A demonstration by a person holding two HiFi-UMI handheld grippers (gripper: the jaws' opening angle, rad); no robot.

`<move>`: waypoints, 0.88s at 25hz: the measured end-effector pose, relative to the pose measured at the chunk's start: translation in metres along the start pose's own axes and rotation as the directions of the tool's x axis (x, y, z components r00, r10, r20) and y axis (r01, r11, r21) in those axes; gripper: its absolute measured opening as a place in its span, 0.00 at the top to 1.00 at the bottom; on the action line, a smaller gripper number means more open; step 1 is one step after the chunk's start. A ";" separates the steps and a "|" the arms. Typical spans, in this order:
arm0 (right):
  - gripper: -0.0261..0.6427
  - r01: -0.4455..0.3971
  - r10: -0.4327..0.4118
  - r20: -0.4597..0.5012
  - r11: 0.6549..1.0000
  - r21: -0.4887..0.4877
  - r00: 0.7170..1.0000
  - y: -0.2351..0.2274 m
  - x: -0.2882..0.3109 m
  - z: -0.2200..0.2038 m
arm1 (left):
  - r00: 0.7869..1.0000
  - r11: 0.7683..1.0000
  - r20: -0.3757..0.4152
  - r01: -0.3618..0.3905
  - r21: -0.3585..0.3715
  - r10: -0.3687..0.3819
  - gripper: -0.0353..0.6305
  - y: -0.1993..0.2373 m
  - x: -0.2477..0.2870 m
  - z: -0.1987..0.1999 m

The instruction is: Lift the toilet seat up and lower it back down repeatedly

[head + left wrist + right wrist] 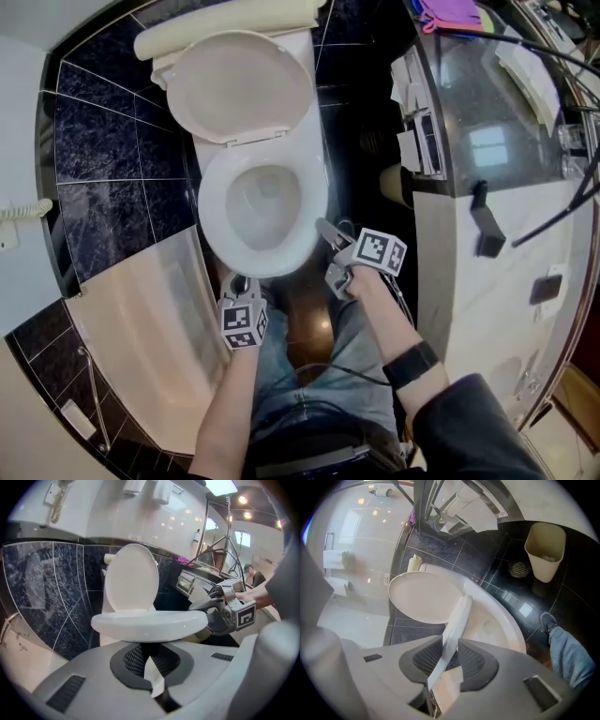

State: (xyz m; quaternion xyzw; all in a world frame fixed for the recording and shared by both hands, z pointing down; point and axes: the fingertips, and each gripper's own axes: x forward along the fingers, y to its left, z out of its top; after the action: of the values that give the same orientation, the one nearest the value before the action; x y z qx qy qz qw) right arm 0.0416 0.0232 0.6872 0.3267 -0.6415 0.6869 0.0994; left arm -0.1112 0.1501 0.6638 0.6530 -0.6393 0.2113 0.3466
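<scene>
Toilet seat (458, 616) is tilted partway up off the toilet bowl (506, 625). Its front-right edge is clamped between the pads of the right gripper (325, 231), which sits just beside the bowl's front right. Behind the bowl the lid (239, 89) stands raised against the cistern (225, 28). The left gripper (241, 281) hangs just in front of the bowl, clear of the seat, its jaws slightly apart and gripping nothing. A beige wastebin (544, 550) stands on the dark floor, apart from the bowl on its right.
</scene>
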 end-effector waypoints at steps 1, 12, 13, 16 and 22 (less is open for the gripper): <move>0.77 -0.010 0.010 0.008 1.000 0.004 1.000 0.006 -0.002 0.004 | 1.000 1.000 0.007 -0.002 0.003 0.002 0.95 0.001 -0.001 0.009; 0.93 -0.044 0.048 0.022 0.985 -0.167 0.999 0.087 -0.046 0.049 | 0.992 0.998 0.118 -0.053 0.018 0.050 0.95 0.013 0.000 0.134; 0.95 -0.036 0.041 0.023 0.979 -0.201 0.999 0.093 -0.050 0.054 | 0.990 0.998 0.126 -0.061 0.028 0.057 0.95 0.015 0.001 0.147; 0.96 -0.026 0.034 0.019 0.944 -0.329 0.999 0.117 -0.062 0.065 | 0.987 0.995 0.147 -0.082 0.064 0.072 0.95 0.021 0.009 0.179; 0.96 0.008 0.006 0.020 0.797 -0.604 1.000 0.152 -0.074 0.083 | 0.976 0.990 0.197 -0.115 0.084 0.096 0.95 0.034 0.030 0.239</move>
State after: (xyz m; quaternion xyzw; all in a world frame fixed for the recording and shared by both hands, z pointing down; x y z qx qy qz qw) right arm 0.0409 -0.0581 0.5173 0.2854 -0.8279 0.4430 0.1921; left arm -0.1819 -0.0413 0.5319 0.6512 -0.6928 0.1955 0.2402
